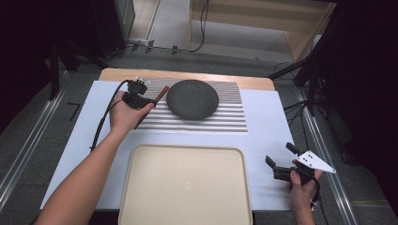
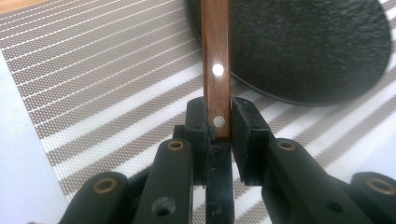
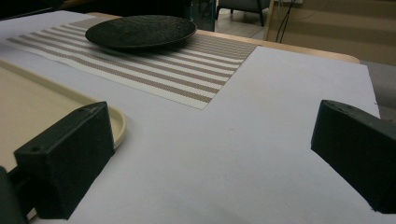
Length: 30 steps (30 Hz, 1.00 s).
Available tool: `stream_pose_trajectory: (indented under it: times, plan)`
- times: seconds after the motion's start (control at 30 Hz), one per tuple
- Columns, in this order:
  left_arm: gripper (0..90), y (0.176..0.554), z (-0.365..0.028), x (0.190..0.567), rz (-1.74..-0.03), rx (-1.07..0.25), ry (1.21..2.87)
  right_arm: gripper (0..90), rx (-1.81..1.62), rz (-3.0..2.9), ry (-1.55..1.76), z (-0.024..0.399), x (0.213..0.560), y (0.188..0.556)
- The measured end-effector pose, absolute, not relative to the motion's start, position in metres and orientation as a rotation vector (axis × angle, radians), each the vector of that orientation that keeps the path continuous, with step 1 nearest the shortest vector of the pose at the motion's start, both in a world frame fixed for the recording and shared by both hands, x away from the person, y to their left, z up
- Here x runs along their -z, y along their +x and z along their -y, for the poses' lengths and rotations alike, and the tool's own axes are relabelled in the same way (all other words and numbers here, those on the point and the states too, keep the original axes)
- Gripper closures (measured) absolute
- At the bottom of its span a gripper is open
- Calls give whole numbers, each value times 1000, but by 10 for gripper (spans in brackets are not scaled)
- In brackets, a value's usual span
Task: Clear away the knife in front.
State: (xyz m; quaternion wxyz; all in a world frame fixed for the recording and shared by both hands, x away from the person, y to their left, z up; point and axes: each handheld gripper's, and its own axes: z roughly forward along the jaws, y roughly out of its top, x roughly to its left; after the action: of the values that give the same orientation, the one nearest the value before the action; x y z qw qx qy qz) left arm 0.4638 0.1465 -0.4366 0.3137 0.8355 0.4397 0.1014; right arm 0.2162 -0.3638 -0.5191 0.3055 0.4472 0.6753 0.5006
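My left gripper (image 1: 151, 101) is shut on a utensil with a brown wooden handle (image 1: 162, 93), held above the left end of the striped placemat (image 1: 225, 117). In the left gripper view the jaws (image 2: 219, 125) pinch the handle (image 2: 215, 46) near its lower rivet, and it points toward the dark round plate (image 2: 303, 46). That plate (image 1: 192, 98) sits on the placemat just right of the handle tip. My right gripper (image 1: 280, 154) rests low at the table's right front, open with nothing between its jaws (image 3: 210, 154). The plate (image 3: 140, 30) lies far ahead of it.
A large cream tray (image 1: 187, 147) lies at the front centre, its rim (image 3: 116, 123) close to the right gripper's left jaw. A white sheet (image 1: 267, 126) covers the table. A cable trails from the left gripper over the table's left side.
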Motion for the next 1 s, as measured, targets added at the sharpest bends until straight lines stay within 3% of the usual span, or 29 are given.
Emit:
stream_pose_trajectory:
  times: [1.0]
  plan:
    - [769,369,-145,424,-1006,-219,2210,0,-1331,-1785,1182,364,519,216]
